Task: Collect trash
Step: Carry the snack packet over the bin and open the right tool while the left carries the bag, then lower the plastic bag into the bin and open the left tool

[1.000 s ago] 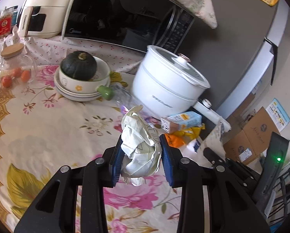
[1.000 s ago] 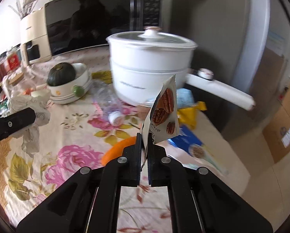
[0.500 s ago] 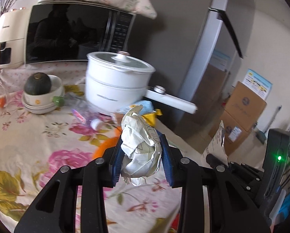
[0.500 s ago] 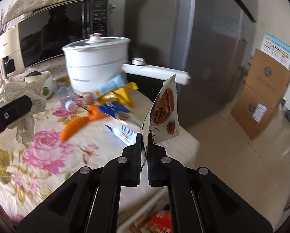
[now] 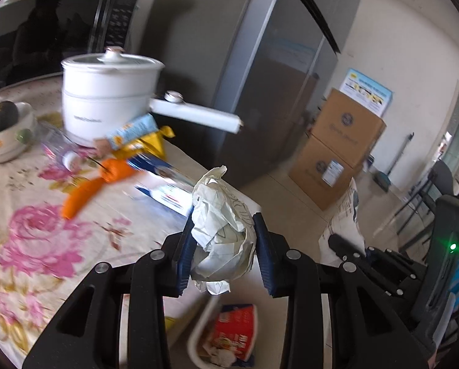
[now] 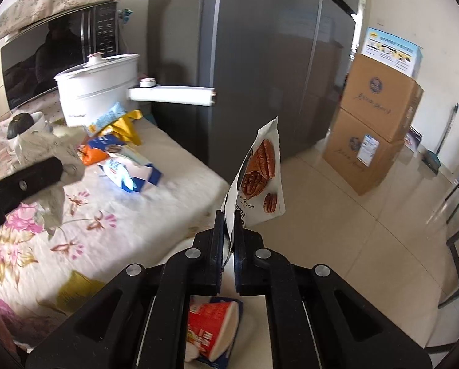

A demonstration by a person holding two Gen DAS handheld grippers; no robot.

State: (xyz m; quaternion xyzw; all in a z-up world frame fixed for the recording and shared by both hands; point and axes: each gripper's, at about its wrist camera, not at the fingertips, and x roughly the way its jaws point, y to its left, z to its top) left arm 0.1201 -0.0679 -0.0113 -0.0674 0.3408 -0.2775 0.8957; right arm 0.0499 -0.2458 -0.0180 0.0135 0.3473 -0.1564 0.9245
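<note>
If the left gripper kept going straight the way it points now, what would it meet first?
Probably the white bin below the table edge: the left gripper, shut on crumpled paper, angles down toward it. Depth is uncertain.

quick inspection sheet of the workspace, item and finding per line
surface: table under a floral cloth
job's things: crumpled paper and pecan packet, both held; white bin below the table edge, red-printed carton inside
clutter: orange wrapper, yellow wrapper, blue packs near the white pot
grippers: left tool shut on the paper; right tool shut on the packet
cables: nothing seen
surroundings: grey fridge, stacked cardboard boxes, microwave
</note>
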